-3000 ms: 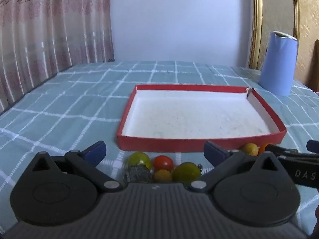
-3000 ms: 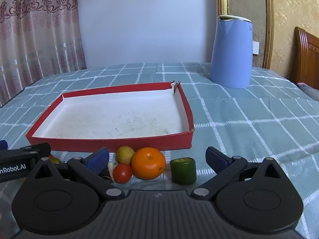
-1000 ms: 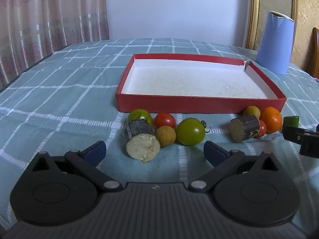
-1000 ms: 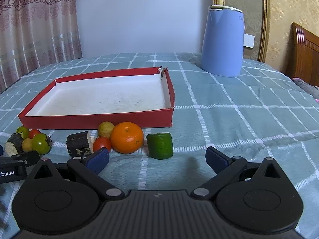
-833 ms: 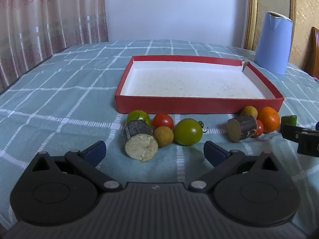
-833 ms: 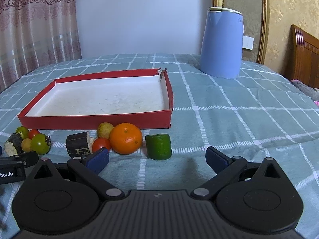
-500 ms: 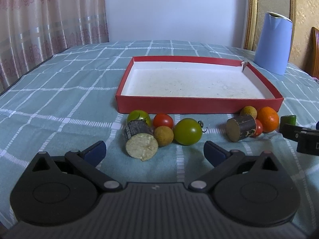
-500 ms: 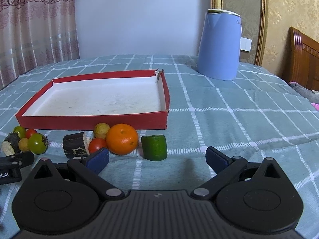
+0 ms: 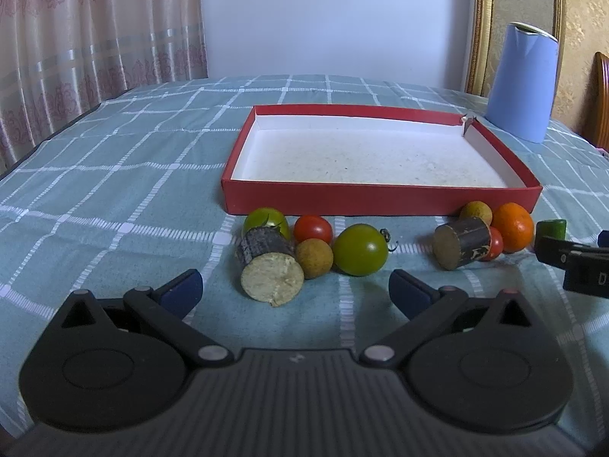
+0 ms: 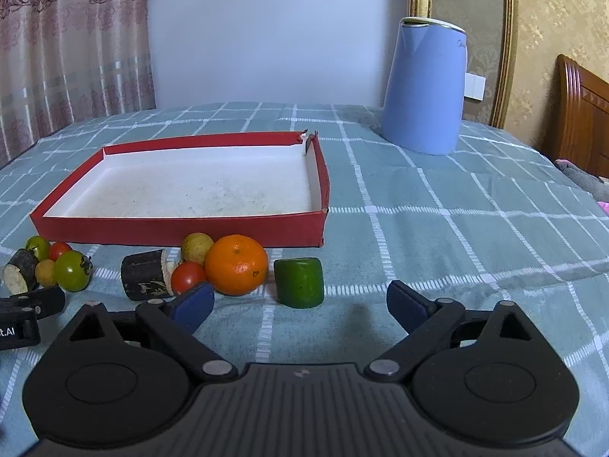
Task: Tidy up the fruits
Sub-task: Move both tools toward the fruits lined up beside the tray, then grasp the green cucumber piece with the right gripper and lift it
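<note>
Fruits all lie on the checked cloth of the worktop (image 9: 114,190), none yet in the red tray (image 9: 380,200), whose white floor is bare, so I judge the sorting has not begun and every piece is left to move. Behind the tray stands the blue kettle (image 10: 424,87). My left hand-held gripper (image 9: 296,291) and my right hand-held gripper (image 10: 300,302) both hover with jaws spread wide, holding nothing. Just before the tray's near wall sit two clusters. On the right: the orange (image 10: 236,264), the green chunk (image 10: 299,282), a dark-skinned stub (image 10: 144,280), a red tomato (image 10: 187,277), a small yellow fruit (image 10: 196,243). On the left: the cut root piece (image 9: 271,266), the big green tomato (image 9: 360,249), a second green tomato (image 9: 265,219), a red tomato (image 9: 313,228), a tan round fruit (image 9: 314,258)
</note>
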Demonstrator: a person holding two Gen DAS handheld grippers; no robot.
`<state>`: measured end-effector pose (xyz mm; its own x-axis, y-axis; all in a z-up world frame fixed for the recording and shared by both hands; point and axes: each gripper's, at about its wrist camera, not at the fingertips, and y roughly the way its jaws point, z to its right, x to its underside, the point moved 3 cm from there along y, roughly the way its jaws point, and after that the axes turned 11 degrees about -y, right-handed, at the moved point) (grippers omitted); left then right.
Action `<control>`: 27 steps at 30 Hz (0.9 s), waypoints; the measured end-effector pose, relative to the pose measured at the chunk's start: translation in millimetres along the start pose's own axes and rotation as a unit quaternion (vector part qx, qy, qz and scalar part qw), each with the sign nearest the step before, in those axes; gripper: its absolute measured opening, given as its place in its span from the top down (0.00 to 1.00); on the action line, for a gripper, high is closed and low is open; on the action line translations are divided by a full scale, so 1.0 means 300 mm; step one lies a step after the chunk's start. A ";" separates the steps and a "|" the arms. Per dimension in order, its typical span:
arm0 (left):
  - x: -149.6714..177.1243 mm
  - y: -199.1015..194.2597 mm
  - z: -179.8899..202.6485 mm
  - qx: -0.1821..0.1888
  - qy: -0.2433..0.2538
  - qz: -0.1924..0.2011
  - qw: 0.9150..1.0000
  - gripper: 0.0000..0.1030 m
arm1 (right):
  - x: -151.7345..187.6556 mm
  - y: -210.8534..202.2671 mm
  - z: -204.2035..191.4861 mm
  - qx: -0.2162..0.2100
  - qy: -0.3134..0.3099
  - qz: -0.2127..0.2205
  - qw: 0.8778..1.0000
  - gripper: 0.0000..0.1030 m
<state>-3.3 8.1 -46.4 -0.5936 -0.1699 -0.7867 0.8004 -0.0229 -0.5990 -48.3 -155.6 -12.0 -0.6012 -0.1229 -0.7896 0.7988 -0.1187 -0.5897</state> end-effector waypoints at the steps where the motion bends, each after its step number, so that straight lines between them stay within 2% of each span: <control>1: 0.001 0.002 0.000 0.000 0.000 0.000 1.000 0.00 | -0.001 -0.001 0.000 0.000 -0.001 0.001 1.000 0.05; 5: 0.003 0.006 0.001 0.001 0.000 -0.001 1.000 0.00 | -0.001 0.000 -0.003 -0.002 -0.004 0.001 1.000 0.08; 8: 0.003 0.007 0.002 0.002 0.000 -0.002 1.000 0.00 | 0.000 0.007 -0.003 -0.005 -0.007 -0.001 1.000 0.14; 17: 0.009 0.014 0.001 0.004 -0.001 -0.004 1.000 0.00 | 0.003 0.012 0.006 -0.006 -0.008 0.002 1.000 0.17; 21: 0.009 0.014 -0.002 0.008 -0.002 -0.006 1.000 0.00 | 0.002 0.037 0.011 -0.021 -0.011 -0.006 1.000 0.36; 23: 0.009 0.014 -0.002 0.011 -0.001 -0.004 1.000 0.00 | 0.001 0.056 0.017 -0.028 -0.010 -0.010 1.000 0.39; 27: 0.012 0.023 -0.001 0.017 0.002 -0.005 1.000 0.00 | -0.015 0.065 0.021 -0.038 -0.016 0.007 0.999 0.45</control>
<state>0.0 7.5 -53.4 -0.6024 -0.1663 -0.7807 0.7963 -0.0583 -0.6020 -30.3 -163.5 -18.9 -0.5888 -0.1552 -0.7932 0.8061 -0.0412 -0.5903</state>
